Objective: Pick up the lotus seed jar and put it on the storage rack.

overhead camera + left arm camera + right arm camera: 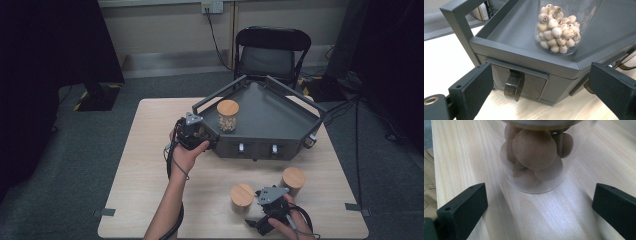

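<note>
A dark grey tray (280,120) with drawers in its front stands on the wooden table. On it sits a wood-lidded glass jar (227,115) of pale seeds (556,30). My left gripper (199,132) is at the tray's front left corner. Its jaws are open (541,85) on either side of a drawer with a translucent handle (513,86) and touch nothing. My right gripper (265,204) rests near the table's front edge between two wood-lidded jars (242,197) (293,180). It is open (539,202), with a jar of brown nuts (534,160) just ahead of its jaws.
Two more drawer handles (241,148) (274,149) show on the tray's front face. A black chair (270,50) stands behind the table. Bare tabletop (145,165) lies to the left. The table's edge and a trouser leg (427,170) show left of the right gripper's jaws.
</note>
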{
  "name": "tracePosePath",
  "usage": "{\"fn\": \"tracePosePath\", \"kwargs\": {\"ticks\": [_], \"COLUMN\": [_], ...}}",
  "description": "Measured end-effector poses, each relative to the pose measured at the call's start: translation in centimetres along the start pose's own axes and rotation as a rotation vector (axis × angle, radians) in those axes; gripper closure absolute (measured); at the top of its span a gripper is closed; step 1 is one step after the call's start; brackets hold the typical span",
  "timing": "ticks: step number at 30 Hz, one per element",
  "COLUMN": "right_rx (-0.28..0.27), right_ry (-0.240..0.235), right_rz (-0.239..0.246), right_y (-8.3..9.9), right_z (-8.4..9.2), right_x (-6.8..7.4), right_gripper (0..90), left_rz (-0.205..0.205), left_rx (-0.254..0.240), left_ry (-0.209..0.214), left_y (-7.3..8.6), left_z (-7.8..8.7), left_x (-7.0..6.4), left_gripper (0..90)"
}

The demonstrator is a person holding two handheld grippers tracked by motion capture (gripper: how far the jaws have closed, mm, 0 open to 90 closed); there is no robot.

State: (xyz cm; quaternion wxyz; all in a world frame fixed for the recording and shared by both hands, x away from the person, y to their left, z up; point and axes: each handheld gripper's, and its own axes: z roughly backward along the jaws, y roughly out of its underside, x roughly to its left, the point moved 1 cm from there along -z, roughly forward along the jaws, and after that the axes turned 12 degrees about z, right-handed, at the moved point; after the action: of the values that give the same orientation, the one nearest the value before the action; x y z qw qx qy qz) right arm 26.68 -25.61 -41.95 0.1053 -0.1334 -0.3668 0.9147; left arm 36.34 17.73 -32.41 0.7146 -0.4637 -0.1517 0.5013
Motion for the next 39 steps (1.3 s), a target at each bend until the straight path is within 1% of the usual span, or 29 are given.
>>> {"fn": "tracePosePath", "kwargs": {"ticks": [4, 7, 11, 12, 14, 15, 20, 22, 27, 39], "right_rx": [0.000, 0.000, 0.000, 0.000, 0.000, 0.000, 0.000, 0.000, 0.000, 0.000], "right_ry": [0.000, 0.000, 0.000, 0.000, 0.000, 0.000, 0.000, 0.000, 0.000, 0.000], "right_rz": [0.000, 0.000, 0.000, 0.000, 0.000, 0.000, 0.000, 0.001, 0.000, 0.000], "right_y": [0.0, 0.0, 0.0, 0.0, 0.0, 0.0, 0.0, 0.0, 0.0, 0.0], "right_z": [0.0, 0.0, 0.0, 0.0, 0.0, 0.0, 0.0, 0.0, 0.0, 0.0], "right_x": [0.0, 0.0, 0.0, 0.0, 0.0, 0.0, 0.0, 0.0, 0.0, 0.0], "right_gripper": [0.0, 0.0, 0.0, 0.0, 0.0, 0.0, 0.0, 0.0, 0.0, 0.0], "left_rz": [0.003, 0.000, 0.016, 0.011, 0.018, 0.013, 0.015, 0.027, 0.039, 0.041], "left_rx": [-0.008, -0.003, -0.005, -0.005, -0.005, -0.004, -0.007, -0.010, -0.009, 0.000], "left_ry": [0.007, 0.008, 0.025, 0.024, 0.028, 0.028, 0.030, 0.037, 0.039, 0.028], "left_y": [0.4, 0.6, 1.0, 1.1, 1.3, 1.4, 1.7, 2.0, 2.6, 3.5], "left_z": [0.2, 0.2, 0.2, 0.2, 0.3, 0.3, 0.5, 0.5, 0.6, 0.6], "left_x": [0.1, 0.2, 0.5, 0.5, 0.5, 0.6, 0.8, 0.9, 1.2, 1.6], "left_gripper": [6.2, 6.2, 6.2, 6.2, 6.2, 6.1, 6.0, 5.9, 5.8, 5.9]}}
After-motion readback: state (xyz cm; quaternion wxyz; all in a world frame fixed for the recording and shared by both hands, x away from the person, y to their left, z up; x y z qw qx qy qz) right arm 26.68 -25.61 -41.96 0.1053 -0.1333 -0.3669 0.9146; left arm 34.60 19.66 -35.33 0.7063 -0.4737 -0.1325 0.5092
